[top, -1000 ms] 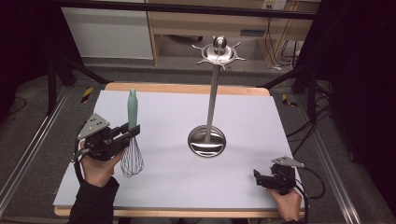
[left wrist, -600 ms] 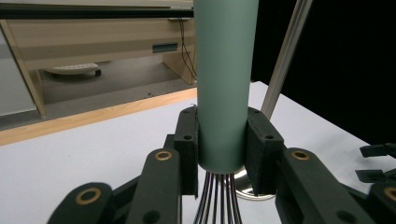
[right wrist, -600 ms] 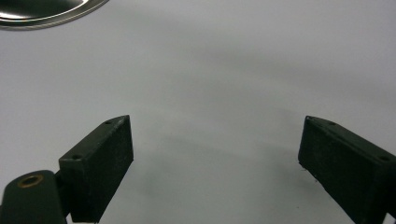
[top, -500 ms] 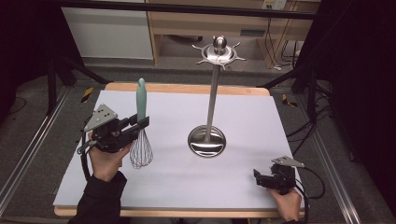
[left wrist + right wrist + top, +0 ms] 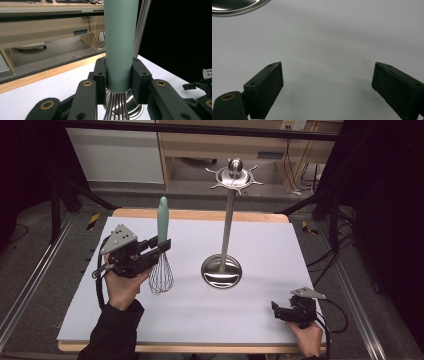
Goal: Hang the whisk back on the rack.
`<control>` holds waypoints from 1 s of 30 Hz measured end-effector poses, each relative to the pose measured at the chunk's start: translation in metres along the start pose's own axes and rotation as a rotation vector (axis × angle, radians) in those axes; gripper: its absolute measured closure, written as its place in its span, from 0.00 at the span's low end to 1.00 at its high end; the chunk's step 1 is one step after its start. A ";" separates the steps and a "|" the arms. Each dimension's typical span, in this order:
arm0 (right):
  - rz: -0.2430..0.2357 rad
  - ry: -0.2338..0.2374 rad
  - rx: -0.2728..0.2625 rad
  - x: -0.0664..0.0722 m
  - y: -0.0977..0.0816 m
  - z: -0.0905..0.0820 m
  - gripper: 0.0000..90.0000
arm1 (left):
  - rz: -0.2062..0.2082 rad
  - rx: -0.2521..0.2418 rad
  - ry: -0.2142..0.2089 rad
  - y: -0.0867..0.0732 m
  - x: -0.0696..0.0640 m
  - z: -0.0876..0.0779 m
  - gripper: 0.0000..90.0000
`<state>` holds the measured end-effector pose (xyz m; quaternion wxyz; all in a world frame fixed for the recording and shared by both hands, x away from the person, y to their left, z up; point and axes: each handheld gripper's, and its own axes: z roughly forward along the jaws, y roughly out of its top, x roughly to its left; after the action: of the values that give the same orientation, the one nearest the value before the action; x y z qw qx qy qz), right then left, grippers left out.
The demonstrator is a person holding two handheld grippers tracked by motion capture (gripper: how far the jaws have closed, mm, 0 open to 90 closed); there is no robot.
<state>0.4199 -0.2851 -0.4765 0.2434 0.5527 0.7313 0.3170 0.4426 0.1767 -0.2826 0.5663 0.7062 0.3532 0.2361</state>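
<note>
A whisk [image 5: 161,255] with a pale green handle and steel wires hangs upright above the white table top [image 5: 260,245], wires down. My left gripper [image 5: 161,245] is shut on its handle [image 5: 120,45] just above the wires, left of centre in the high view. A steel utensil stand [image 5: 227,215] with a round base [image 5: 221,271] and a hooked crown [image 5: 234,176] rises at the table's middle, to the right of the whisk. My right gripper [image 5: 278,311] rests low at the front right, open, with bare table between its jaws [image 5: 327,80].
A wooden edge [image 5: 200,215] borders the far side of the table. Metal rails [image 5: 30,280] run along both sides, and wooden furniture [image 5: 260,145] with cables stands behind. The stand's base rim [image 5: 234,7] lies just ahead of my right gripper.
My left gripper has lifted the whisk and carried it rightward, toward the stand, keeping it upright. The right gripper has stayed where it was.
</note>
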 end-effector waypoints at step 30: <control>0.011 0.004 -0.001 0.000 0.000 0.000 0.12 | 0.049 0.013 -0.052 0.027 -0.021 0.028 0.76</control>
<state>0.4200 -0.2855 -0.4763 0.2406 0.5560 0.7284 0.3199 0.4556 0.1403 -0.2622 0.5647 0.7242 0.3226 0.2292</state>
